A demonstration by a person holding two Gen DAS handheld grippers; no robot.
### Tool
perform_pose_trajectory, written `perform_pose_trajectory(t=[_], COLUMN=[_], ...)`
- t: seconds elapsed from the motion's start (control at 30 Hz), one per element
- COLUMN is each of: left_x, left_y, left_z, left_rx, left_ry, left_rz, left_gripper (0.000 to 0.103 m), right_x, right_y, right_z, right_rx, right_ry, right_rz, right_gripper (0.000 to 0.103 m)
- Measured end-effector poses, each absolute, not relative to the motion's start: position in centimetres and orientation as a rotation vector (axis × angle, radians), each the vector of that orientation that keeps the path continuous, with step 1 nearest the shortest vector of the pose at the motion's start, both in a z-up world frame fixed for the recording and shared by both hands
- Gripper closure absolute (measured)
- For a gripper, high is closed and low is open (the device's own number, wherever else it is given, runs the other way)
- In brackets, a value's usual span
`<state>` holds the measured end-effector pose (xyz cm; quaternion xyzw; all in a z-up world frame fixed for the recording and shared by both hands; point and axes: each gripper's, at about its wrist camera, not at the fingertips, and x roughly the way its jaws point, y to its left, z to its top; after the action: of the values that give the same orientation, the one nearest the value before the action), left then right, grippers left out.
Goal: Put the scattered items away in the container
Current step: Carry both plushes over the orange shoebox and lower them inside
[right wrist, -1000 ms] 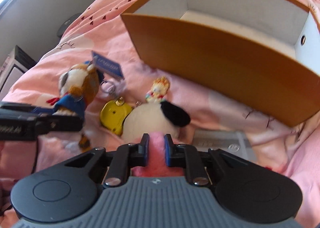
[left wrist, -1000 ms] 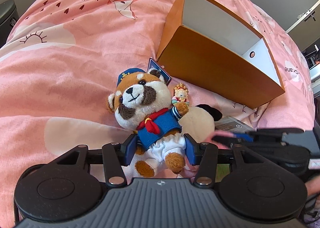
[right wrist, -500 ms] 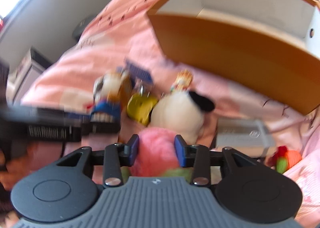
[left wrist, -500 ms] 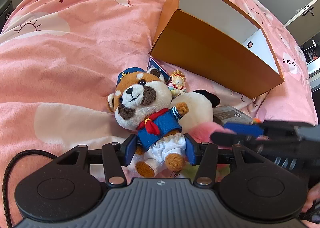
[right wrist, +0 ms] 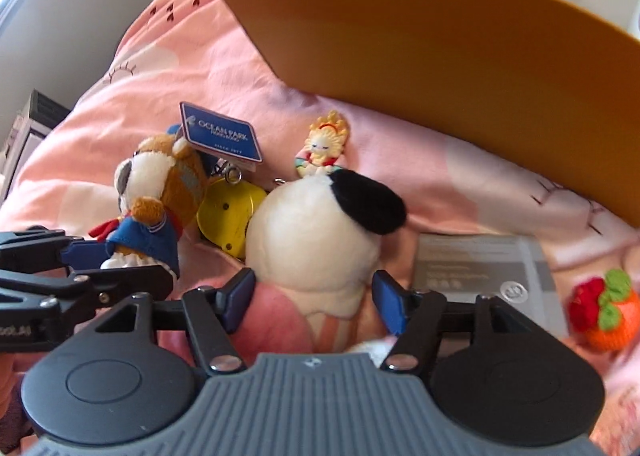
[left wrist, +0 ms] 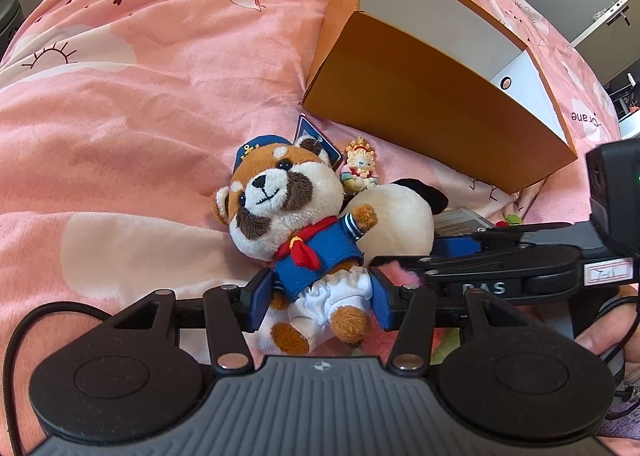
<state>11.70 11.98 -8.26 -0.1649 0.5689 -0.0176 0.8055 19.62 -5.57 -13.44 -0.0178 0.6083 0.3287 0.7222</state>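
Observation:
A red panda plush (left wrist: 280, 200) in a blue sailor jacket lies on the pink blanket. My left gripper (left wrist: 322, 296) is shut on its waist, one pad at each hip. Right beside it lies a cream plush with a black ear (right wrist: 312, 228) and a pink fluffy part. My right gripper (right wrist: 314, 296) straddles it low down with its jaws opening; the right pad stands off it. The orange box (left wrist: 420, 96) lies open behind the toys, white inside. In the right wrist view the left gripper (right wrist: 100, 264) shows at the panda (right wrist: 160, 184).
Between the plushes lie a small sun-faced charm (right wrist: 322, 146), a yellow disc (right wrist: 228, 212) and a blue Ocean Park tag (right wrist: 220, 136). A grey booklet (right wrist: 480, 268) and a knitted red-and-orange fruit (right wrist: 608, 308) lie to the right. The box wall (right wrist: 420, 56) looms close ahead.
My right gripper went from shut on the pink fluff to wide apart and sank closer to the cream plush. The left gripper kept its hold on the panda.

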Motion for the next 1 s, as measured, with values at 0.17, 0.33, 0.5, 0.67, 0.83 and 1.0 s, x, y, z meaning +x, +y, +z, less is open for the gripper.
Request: perform_pose_trajectory(t=[0.17, 0.33, 0.5, 0.67, 0.83, 1.0], left_x=[11.9, 11.9, 11.4, 10.9, 10.3, 10.1], left_y=[11.8, 11.3, 11.0, 10.6, 9.9, 8.9], left_z=[-8.7, -9.1, -8.0, -6.4, -4.5, -2.9], left_rx=[-0.326, -0.294, -0.269, -0.257, -0.214, -0.148], left_ry=[1.215, 1.204, 1.147, 1.098, 1.038, 0.982], left_rz=[-0.032, -0.034, -0.054, -0.068, -0.096, -0.122], left_gripper=[0.044, 0.045, 0.045, 0.045, 0.045, 0.045], right_x=[19.7, 19.4, 18.8, 18.1, 17.2, 16.8], right_y=[-4.3, -4.7, -5.2, -6.4, -7.5, -8.8], right_z=[-14.5, -14.8, -13.6, -11.2, -8.8, -6.2], right_rx=[-0.089, -0.087, -0.067, -0.023, -0.002, 0.035], right_ry=[1.328, 1.297, 1.256, 1.184, 1.114, 1.042], right_rz=[0.717, 0.716, 0.713, 0.718, 0.712, 0.702], right_gripper=[0.033, 0.038, 0.04, 0.041, 0.041, 0.041])
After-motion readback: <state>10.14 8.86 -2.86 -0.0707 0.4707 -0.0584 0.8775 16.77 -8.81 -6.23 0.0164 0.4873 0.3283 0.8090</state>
